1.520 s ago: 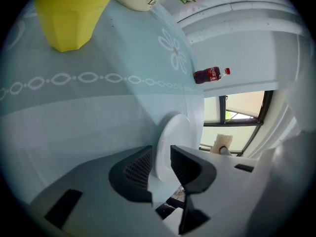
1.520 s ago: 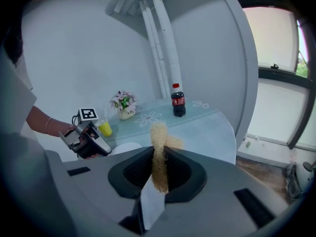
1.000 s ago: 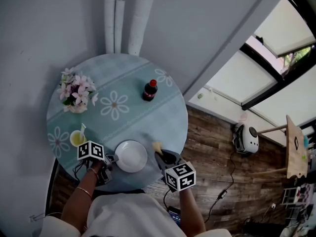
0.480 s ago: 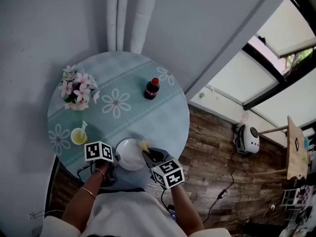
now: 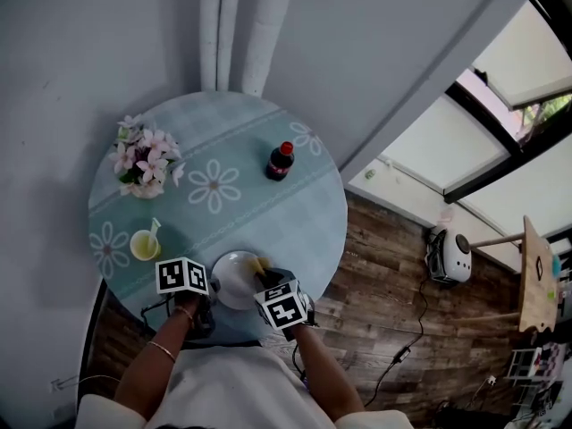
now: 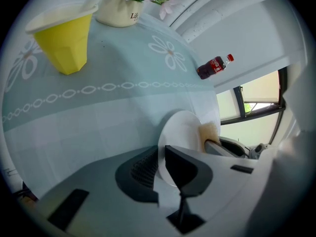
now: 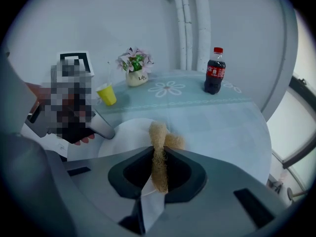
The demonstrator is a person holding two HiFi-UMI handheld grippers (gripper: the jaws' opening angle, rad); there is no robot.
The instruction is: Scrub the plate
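White plate point(image 6: 183, 131) lies at the near edge of the table point(image 5: 268, 213), its rim pinched between the closed jaws of the left gripper point(image 6: 160, 154). Just to that gripper's right, the right gripper point(image 7: 159, 154) is clamped on a tan sponge point(image 7: 159, 135), whose tip reaches the plate's opposite edge. Beyond the left gripper stands a yellow cup point(image 6: 64, 41) with a straw in it. Farther off is a pale pot point(image 6: 118, 11) holding pink and white flowers. Well ahead of the right gripper stands a red-capped bottle point(image 7: 214, 73) of dark drink.
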